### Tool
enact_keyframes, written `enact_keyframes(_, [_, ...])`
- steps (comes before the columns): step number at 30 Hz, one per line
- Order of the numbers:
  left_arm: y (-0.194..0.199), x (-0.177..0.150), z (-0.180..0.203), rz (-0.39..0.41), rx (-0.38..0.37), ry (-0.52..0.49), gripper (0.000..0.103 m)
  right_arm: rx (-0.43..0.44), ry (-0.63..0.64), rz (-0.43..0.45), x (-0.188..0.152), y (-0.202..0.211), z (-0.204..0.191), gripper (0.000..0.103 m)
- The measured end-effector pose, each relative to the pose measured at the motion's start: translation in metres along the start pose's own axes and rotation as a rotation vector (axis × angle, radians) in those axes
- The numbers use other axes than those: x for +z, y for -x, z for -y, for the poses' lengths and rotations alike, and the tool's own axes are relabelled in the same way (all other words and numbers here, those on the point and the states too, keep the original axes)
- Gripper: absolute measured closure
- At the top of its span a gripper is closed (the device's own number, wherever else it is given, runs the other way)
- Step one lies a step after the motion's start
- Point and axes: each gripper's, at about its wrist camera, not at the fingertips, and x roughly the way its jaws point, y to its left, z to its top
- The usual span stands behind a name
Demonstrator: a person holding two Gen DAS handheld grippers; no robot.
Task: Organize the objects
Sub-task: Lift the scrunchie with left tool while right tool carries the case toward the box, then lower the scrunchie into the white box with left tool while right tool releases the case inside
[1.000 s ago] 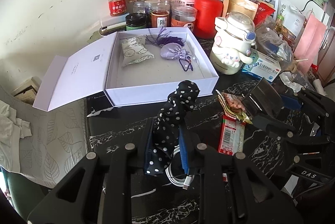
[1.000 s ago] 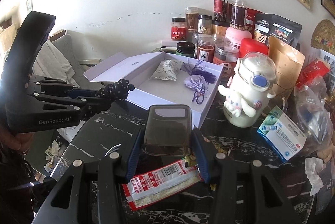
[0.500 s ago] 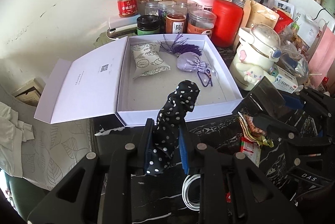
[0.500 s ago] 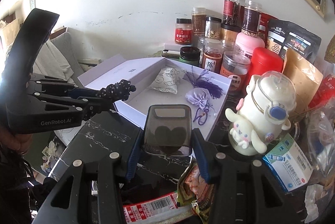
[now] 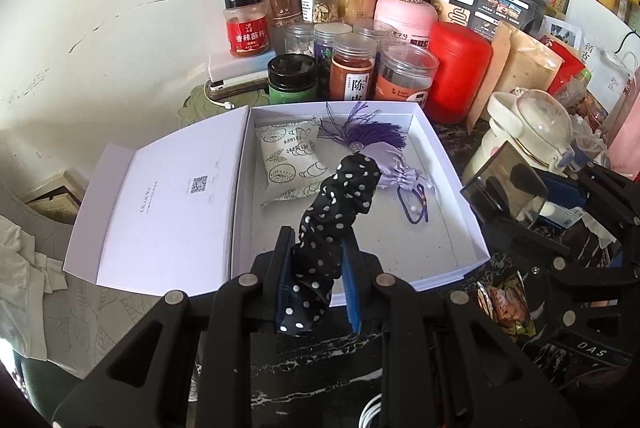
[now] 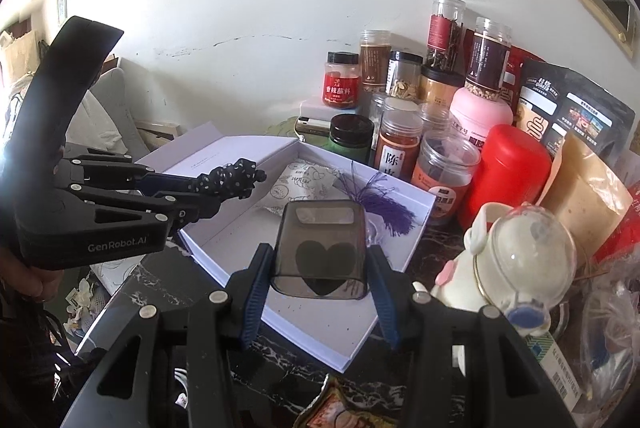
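Note:
My left gripper [image 5: 318, 268] is shut on a black scrunchie with white dots [image 5: 340, 204], held over the front part of the open white box [image 5: 452, 156]. In the right wrist view the same scrunchie [image 6: 230, 180] hangs above the box's left wall [image 6: 208, 248]. My right gripper [image 6: 320, 292] is shut on a smoky clear phone case with a dark heart [image 6: 322, 248], held over the box's near side. In the box lie a printed sachet [image 5: 290, 160] and a lilac pouch with a purple tassel [image 5: 376, 140].
Jars and tins [image 5: 356, 68] crowd the wall behind the box, with a red canister [image 5: 460, 68] and a white cartoon bottle [image 6: 508, 260] to the right. The box lid [image 5: 160, 212] lies open to the left. Snack wrappers [image 5: 508, 308] lie on the black marble table.
Both grippers have travelled forward toward the box with their loads; the scrunchie and the phone case now sit over the box instead of over the table. The box and jars look nearer.

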Motion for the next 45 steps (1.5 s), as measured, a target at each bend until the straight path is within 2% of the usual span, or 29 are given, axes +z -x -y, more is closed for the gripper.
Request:
enact_keyframes(15, [-0.047,0.055,-0.019,0.024,0.081,-0.004,0.082,-0.006,0.012,0.033,0.04,-0.043,0.021,0.055])
enact_keyframes(22, [-0.07,0.075,-0.022,0.024,0.091,-0.016,0.082,-0.021,0.007,0.034,0.058,-0.065,0.027,0.055])
enact_keyframes(28, [-0.101,0.072,-0.027,-0.028,0.105,-0.042,0.082,-0.035,0.031,0.003,0.059,-0.094,0.024,0.055])
enact_keyframes(34, [-0.131,0.061,-0.033,-0.07,0.057,-0.046,0.082,-0.037,0.041,-0.059,0.052,-0.123,0.023,0.055])
enact_keyframes(37, [-0.139,0.057,-0.034,-0.082,0.024,-0.043,0.082,-0.028,0.046,-0.079,0.049,-0.131,0.022,0.055])
enact_keyframes(45, [-0.147,0.055,-0.031,-0.098,0.008,-0.047,0.082,-0.017,0.037,-0.122,0.04,-0.147,0.024,0.055])
